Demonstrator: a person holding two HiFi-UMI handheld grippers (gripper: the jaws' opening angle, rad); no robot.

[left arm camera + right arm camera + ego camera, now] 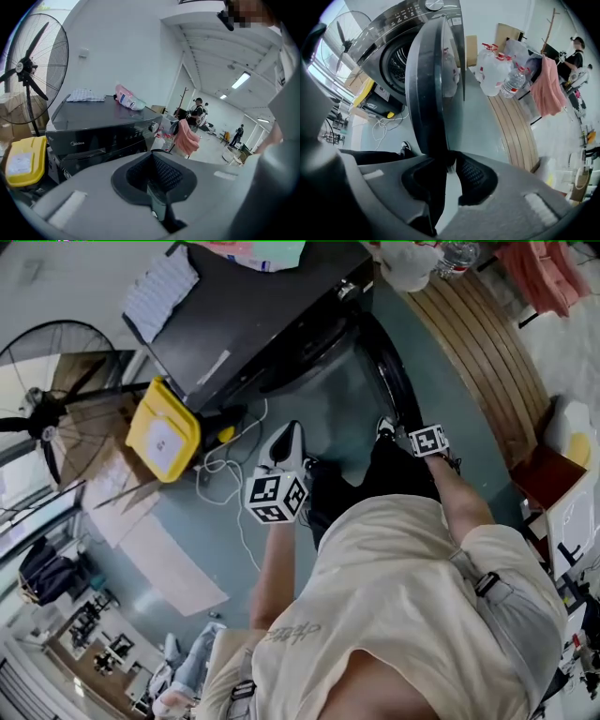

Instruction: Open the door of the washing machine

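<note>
Washing machine (93, 126) casing dark, smooth, glossy; its door (433, 79) glossy dark plastic round a clear pane; yellow bin (23, 159) smooth plastic; fan (33, 70) guard thin metal wire; slatted boards (511, 126) matt wood; floor (477, 122) smooth, faintly shiny.

This is looking like a big open workshop or test hall rather than a home: a dark washing machine (98, 133) with its door (433, 84) hanging open is standing on a bare painted floor (450, 418), with a tall fan (28, 75), flattened cardboard (112, 474), a yellow box (164, 432) and loose cables (220, 465) lying around it. Strip lights (240, 80) are shining from a high white ceiling and people (197, 110) are standing far off. Big water bottles (494, 70), a coat stand (183, 96) and a low wooden platform (483, 352) are sitting nearby.
</note>
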